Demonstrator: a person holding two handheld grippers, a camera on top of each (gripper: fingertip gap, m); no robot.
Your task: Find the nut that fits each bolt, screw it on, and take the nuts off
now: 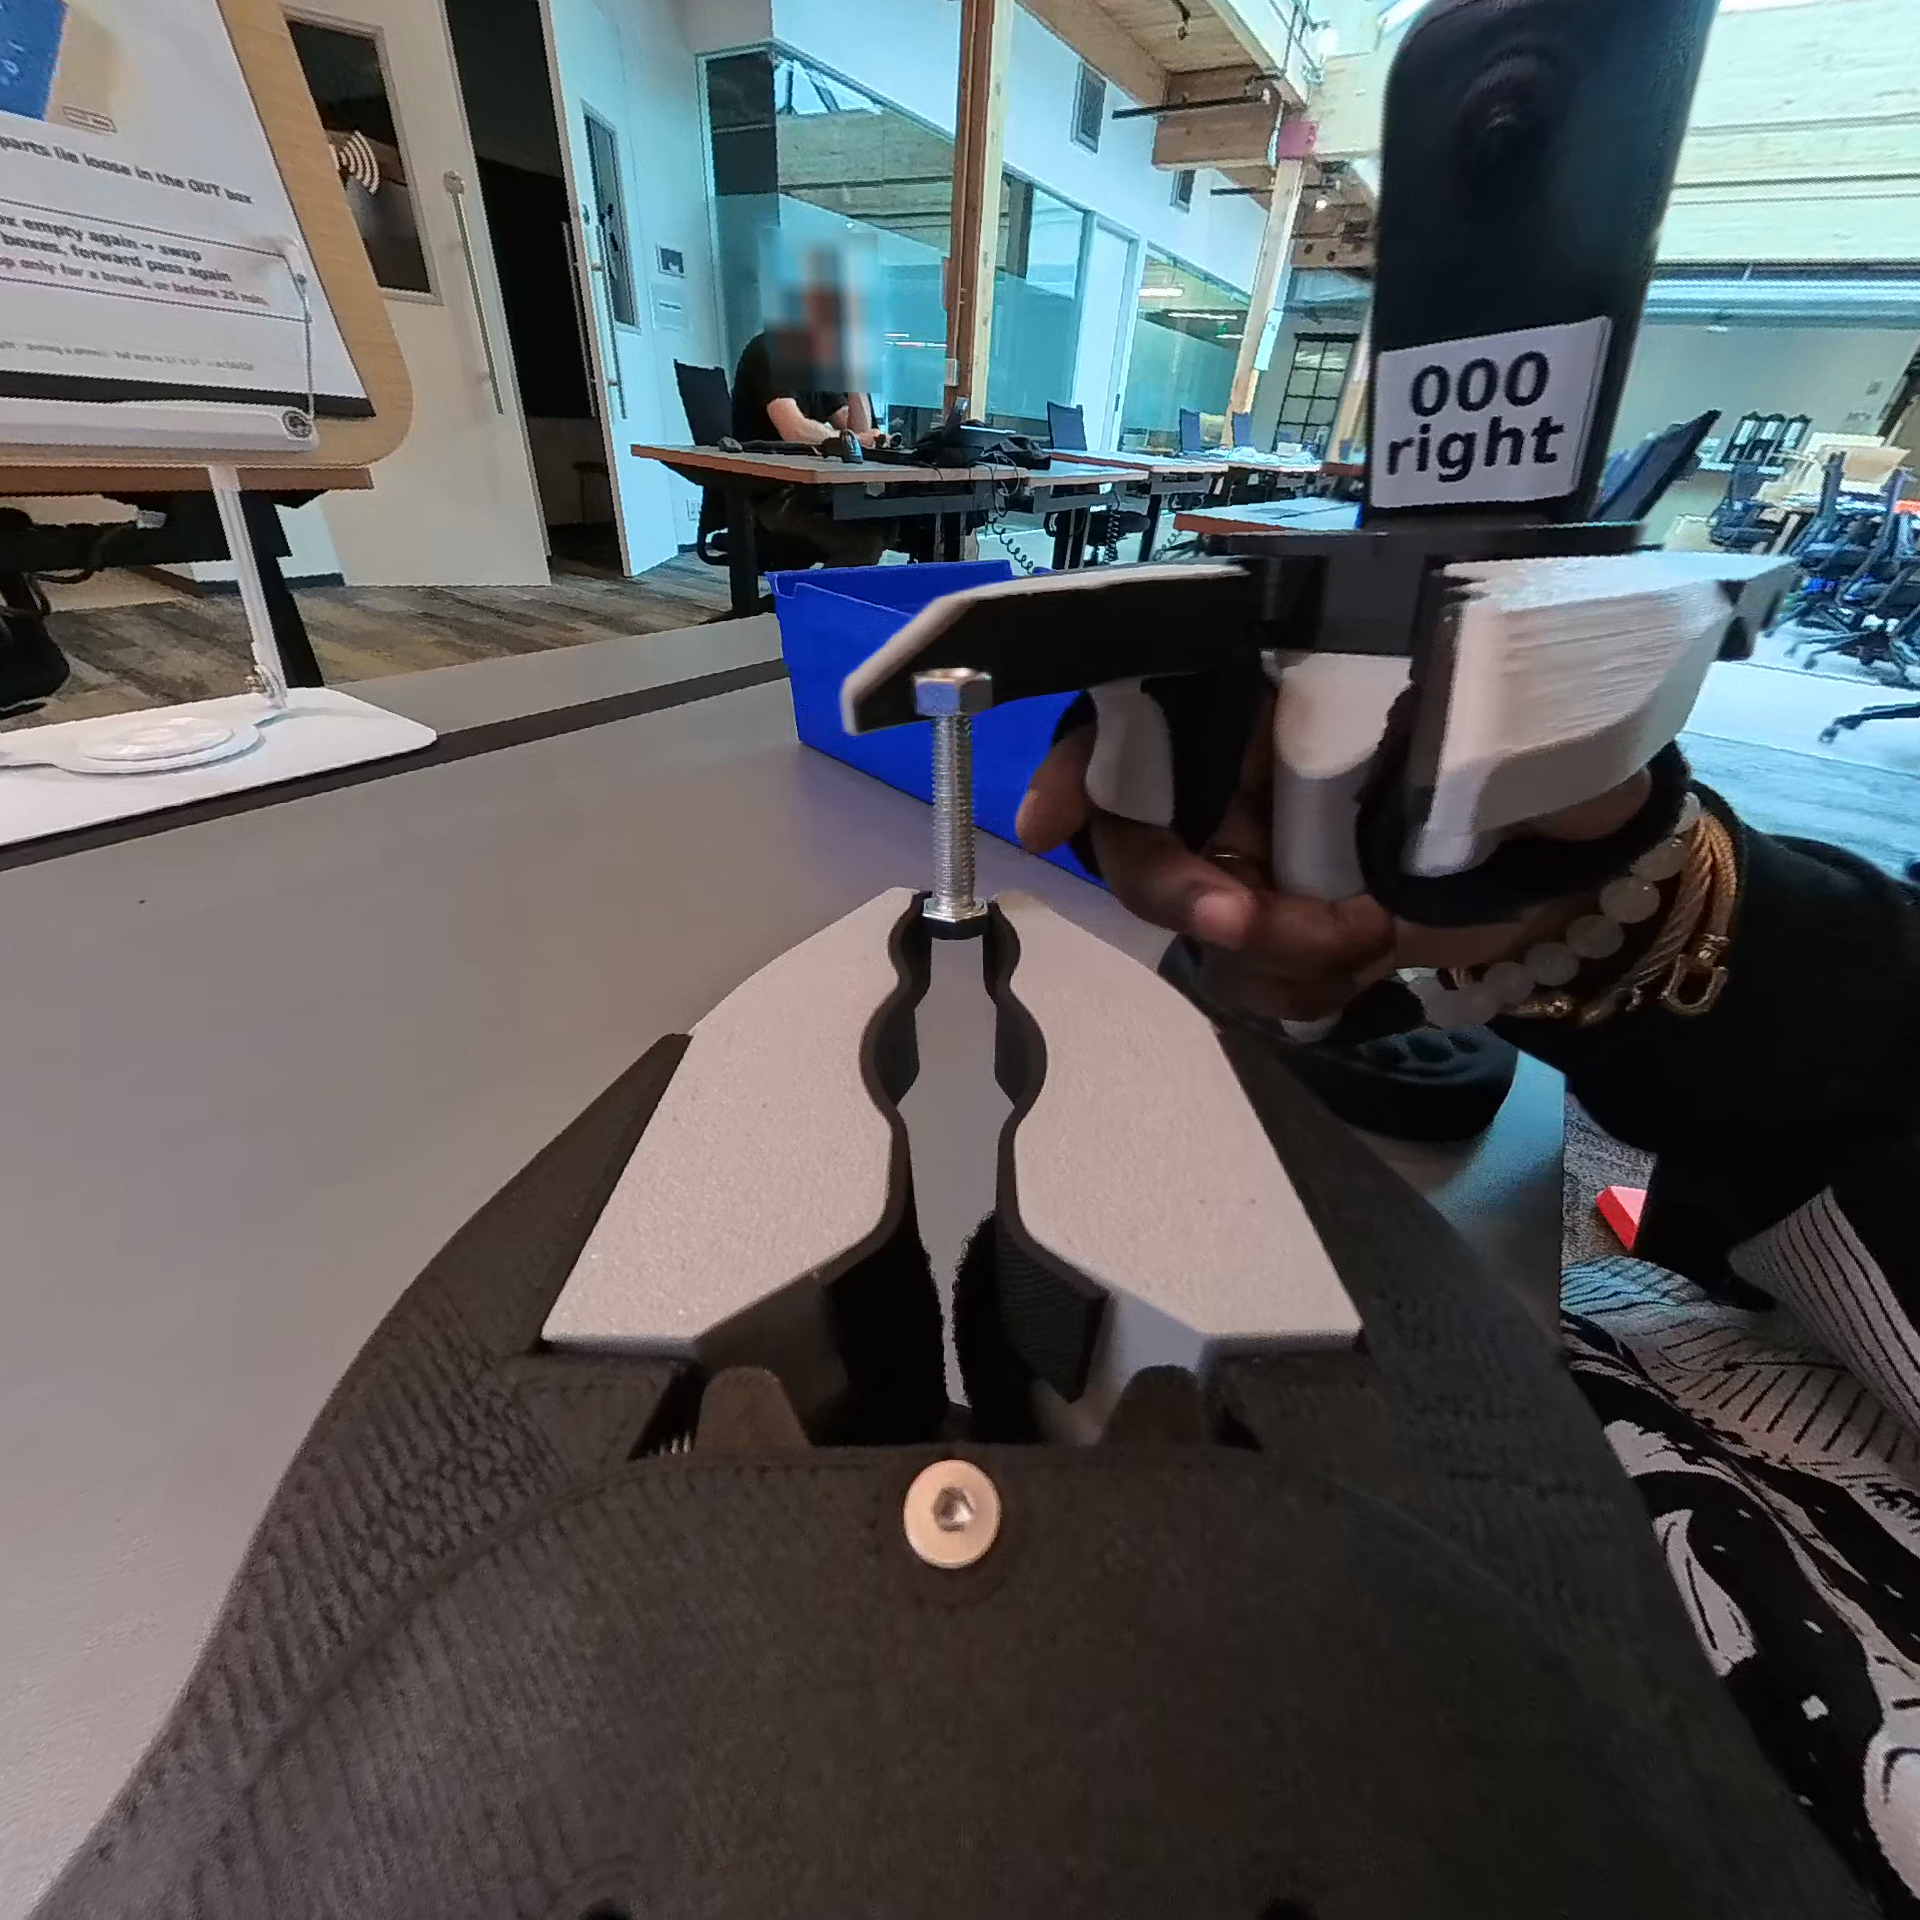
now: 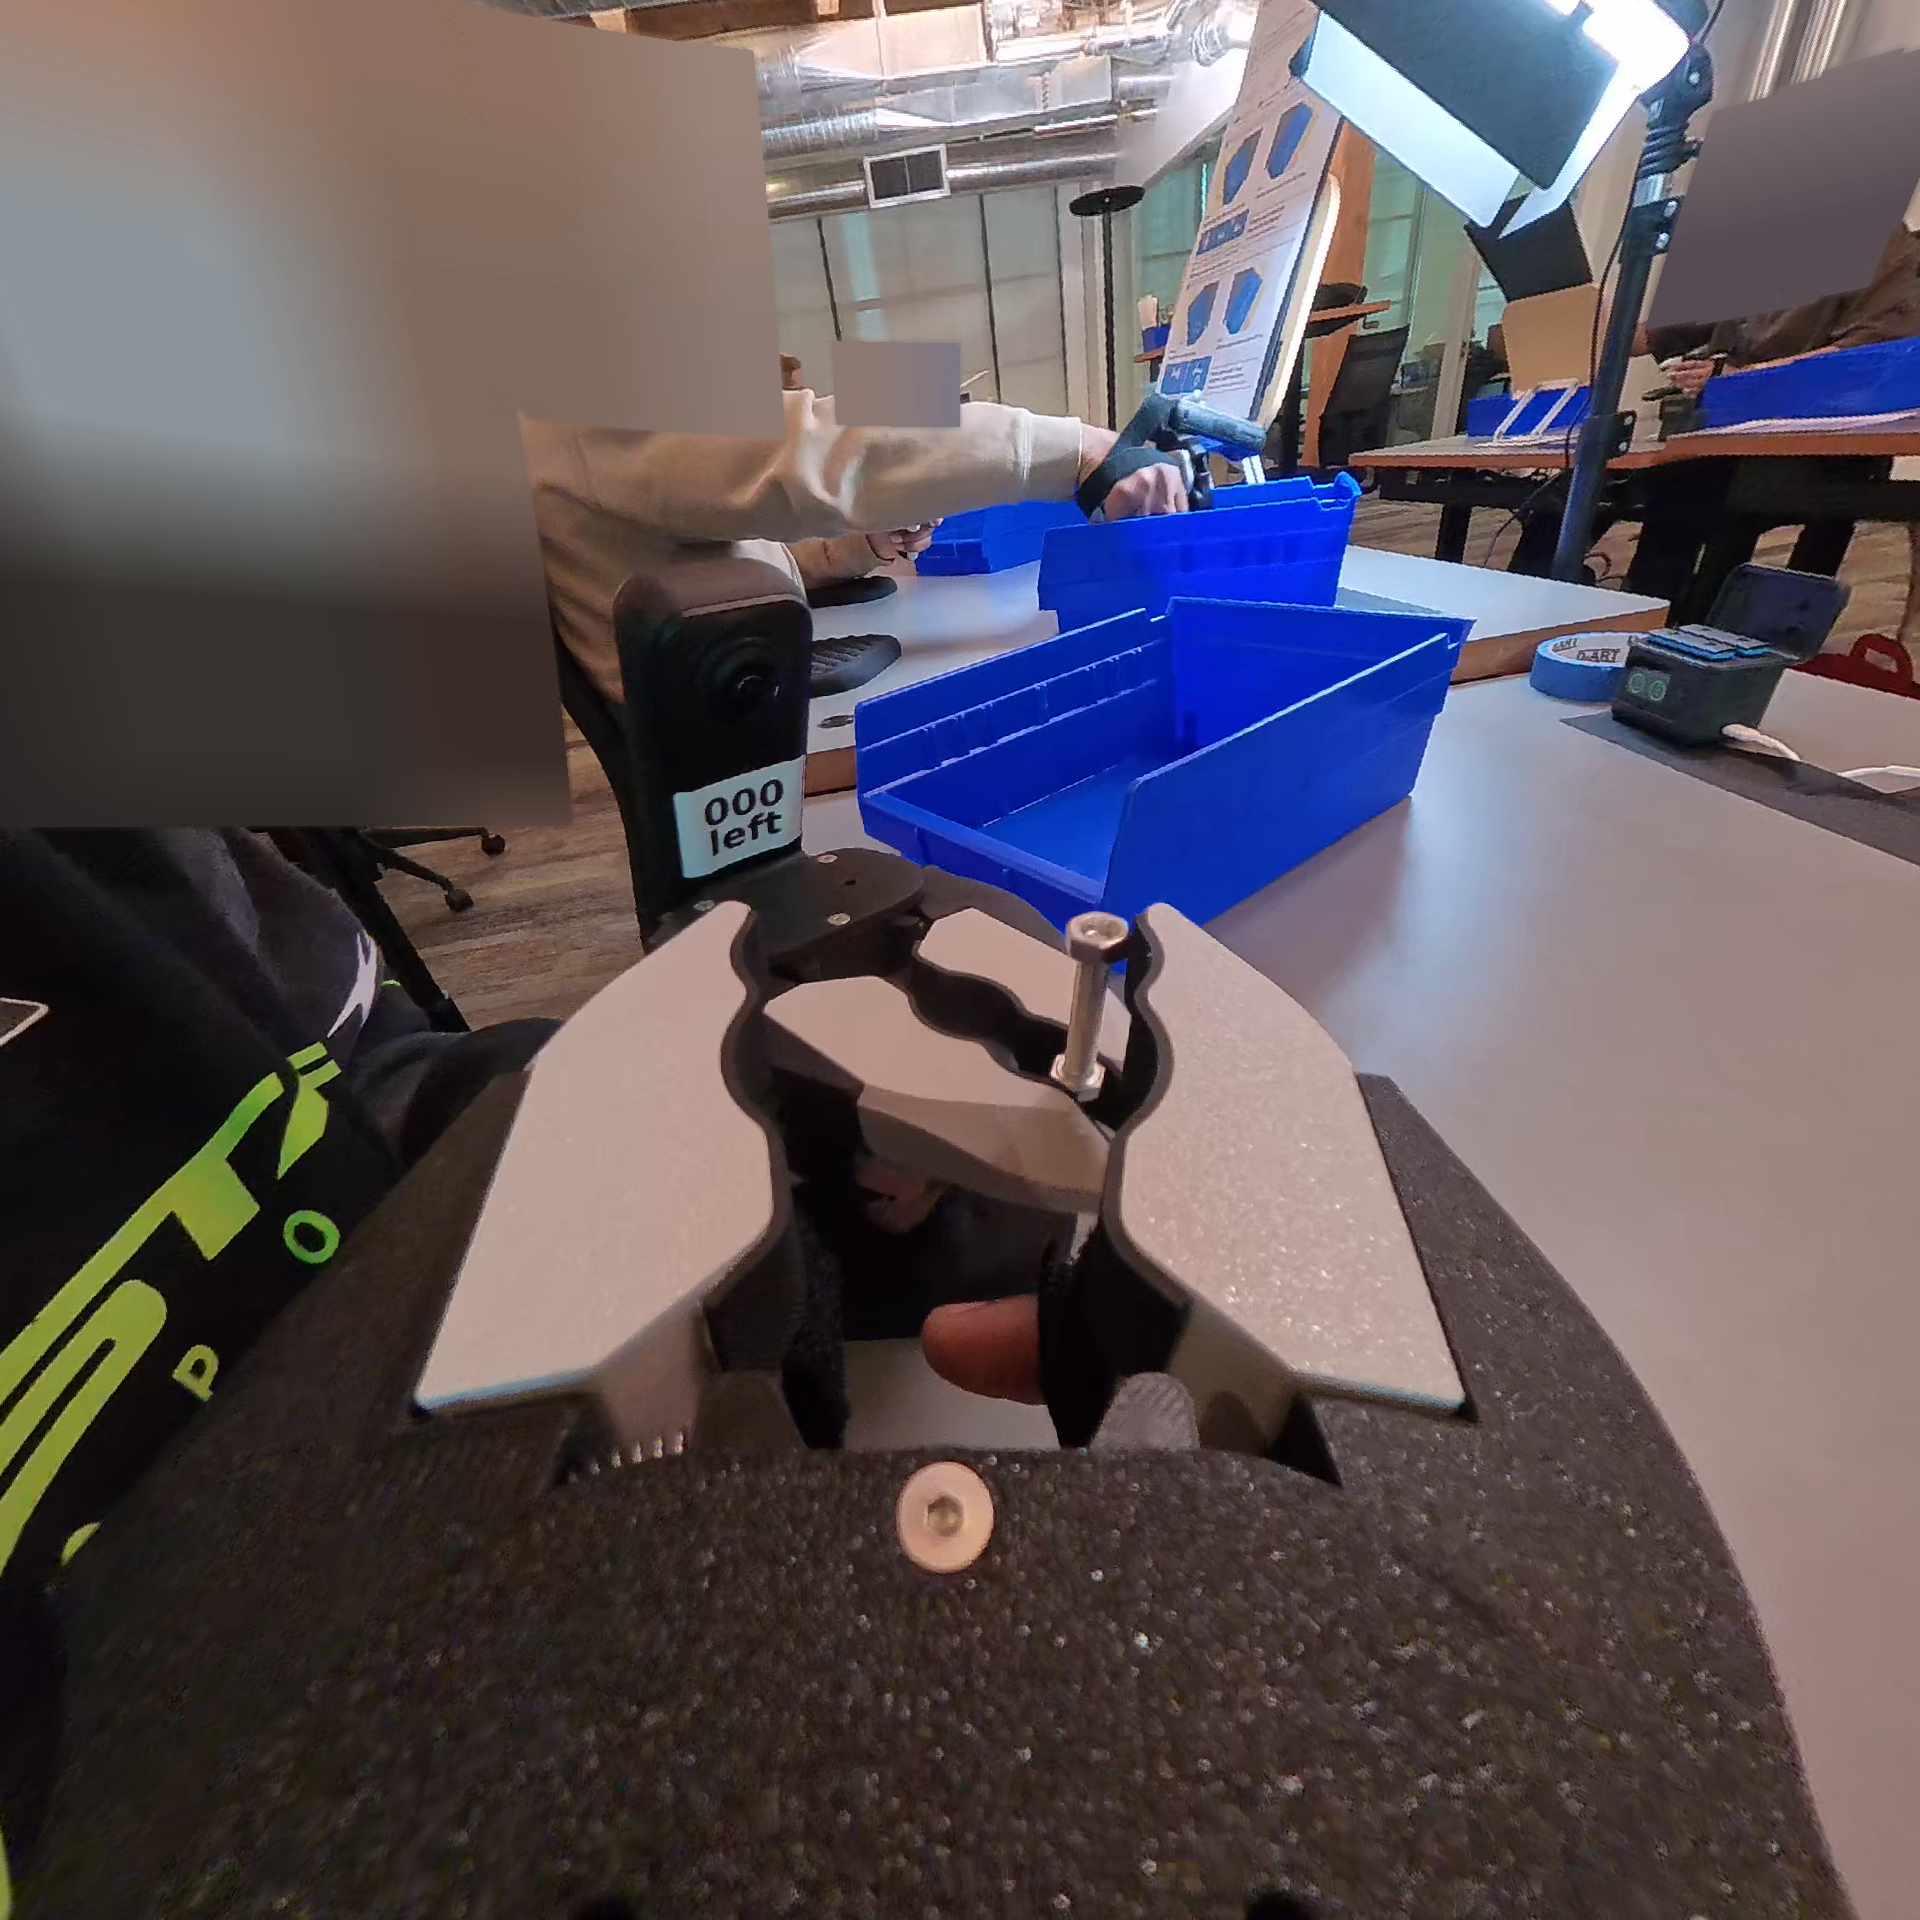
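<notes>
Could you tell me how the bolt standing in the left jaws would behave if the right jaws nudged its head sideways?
The bolt looks like rigid threaded steel, so it should not bend. Only the nut at its base is clamped, so it would likely lever and tilt. Bare metal may slip.

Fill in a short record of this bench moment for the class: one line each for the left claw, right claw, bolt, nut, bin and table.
left claw: shut on the nut at its tips
right claw: open wide, around the bolt's head
bolt: silver, upright, hex head on top
nut: silver, low on the bolt's thread
bin: blue, open, just behind the claws
table: grey, flat
</notes>
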